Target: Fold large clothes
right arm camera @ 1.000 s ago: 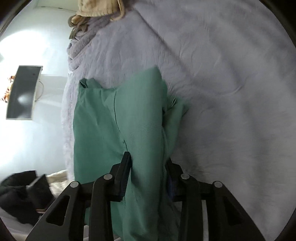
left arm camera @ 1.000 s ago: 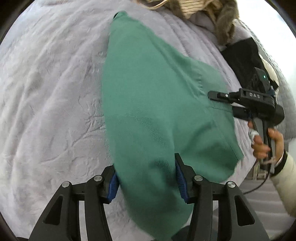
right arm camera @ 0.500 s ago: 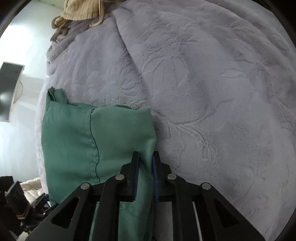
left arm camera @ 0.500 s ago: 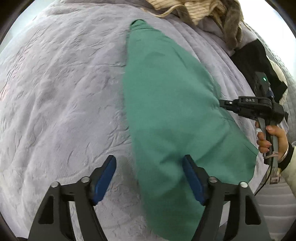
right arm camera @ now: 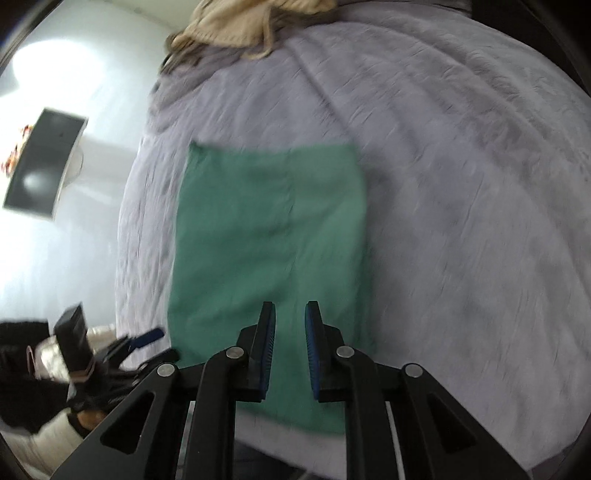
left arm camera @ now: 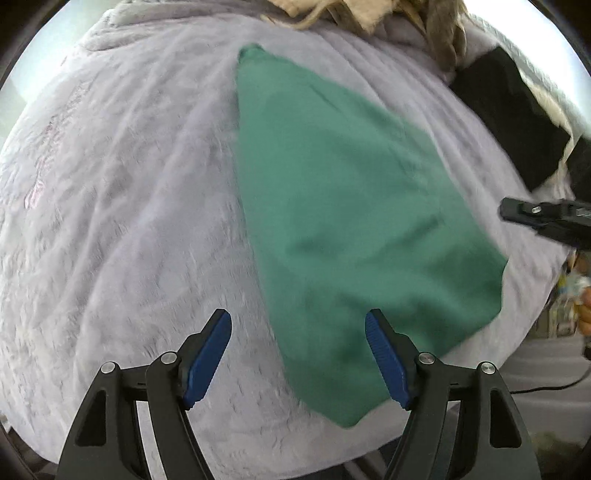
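A green garment [left arm camera: 351, 221] lies folded flat on the pale grey bed cover [left arm camera: 129, 221]. My left gripper [left arm camera: 300, 343] hangs open and wide over the garment's near corner, and its pads touch nothing. In the right wrist view the green garment [right arm camera: 266, 229] is a neat rectangle. My right gripper [right arm camera: 290, 332] hovers above its near edge, jaws only narrowly apart with nothing between them. The right gripper's tip [left arm camera: 511, 212] shows at the right edge of the left view. The left gripper [right arm camera: 147, 338] shows low on the left in the right view.
A beige knit pile [left arm camera: 369, 14] lies at the far end of the bed, and a black item [left arm camera: 509, 122] at the right. The bed cover [right arm camera: 461, 221] spreads wide to the right of the garment. A dark screen [right arm camera: 44, 162] hangs on the white wall.
The left jaws opened and let go of the green cloth. The right gripper narrowed at the cloth's edge, then rose and drew back without it. The garment now lies flat.
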{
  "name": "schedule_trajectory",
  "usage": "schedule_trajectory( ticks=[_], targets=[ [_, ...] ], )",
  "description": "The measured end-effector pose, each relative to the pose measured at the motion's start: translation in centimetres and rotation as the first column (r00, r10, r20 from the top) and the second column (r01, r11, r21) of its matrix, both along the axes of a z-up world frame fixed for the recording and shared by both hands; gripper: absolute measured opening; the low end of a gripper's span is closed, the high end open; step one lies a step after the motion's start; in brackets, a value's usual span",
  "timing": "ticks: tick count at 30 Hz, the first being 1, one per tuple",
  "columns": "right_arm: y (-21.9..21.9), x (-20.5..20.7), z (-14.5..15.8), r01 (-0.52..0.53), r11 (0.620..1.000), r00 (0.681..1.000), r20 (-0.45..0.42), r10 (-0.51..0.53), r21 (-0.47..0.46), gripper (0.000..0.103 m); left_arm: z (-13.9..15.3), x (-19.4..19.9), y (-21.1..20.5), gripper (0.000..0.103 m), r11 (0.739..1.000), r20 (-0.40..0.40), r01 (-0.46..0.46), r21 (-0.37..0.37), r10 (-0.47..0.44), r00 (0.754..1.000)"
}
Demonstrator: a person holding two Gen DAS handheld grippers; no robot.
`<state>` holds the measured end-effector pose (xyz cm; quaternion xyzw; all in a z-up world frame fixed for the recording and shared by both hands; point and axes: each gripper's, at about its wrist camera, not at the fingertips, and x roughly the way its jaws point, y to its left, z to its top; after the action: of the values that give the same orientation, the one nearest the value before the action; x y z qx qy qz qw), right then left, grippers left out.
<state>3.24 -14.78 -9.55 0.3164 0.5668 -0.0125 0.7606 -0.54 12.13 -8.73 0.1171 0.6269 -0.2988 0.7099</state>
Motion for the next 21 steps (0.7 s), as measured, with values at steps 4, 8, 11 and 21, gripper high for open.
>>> schedule_trajectory(
  ticks=[4, 8, 11, 21],
  targets=[
    [2.5, -1.7, -0.7, -0.030, 0.999, 0.999, -0.040, 0.031, 0.024, 0.017, -1.5, -2.1, 0.7, 0.077, 0.999, -0.011, 0.015, 0.029, -0.015, 1.000],
    [3.5, -4.1, -2.4, -0.013, 1.000, 0.993, -0.114, 0.016, 0.022, 0.017, -2.0, -2.0, 1.5, 0.084, 0.999, -0.022, -0.029, 0.027, 0.029, 0.999],
    [3.2, -5.1, -4.1, 0.024, 0.999, 0.982, -0.186, -0.031, -0.039, 0.017, -2.3, -2.0, 1.8, 0.084, 0.999, -0.035, -0.046, 0.027, 0.047, 0.998],
    [1.9, -6.2, -8.9, 0.103, 0.993, 0.941, -0.317, -0.119, -0.066, 0.017, -2.5, -2.9, 0.5, 0.085, 0.992, -0.026, -0.087, 0.088, 0.090, 0.996]
  ],
)
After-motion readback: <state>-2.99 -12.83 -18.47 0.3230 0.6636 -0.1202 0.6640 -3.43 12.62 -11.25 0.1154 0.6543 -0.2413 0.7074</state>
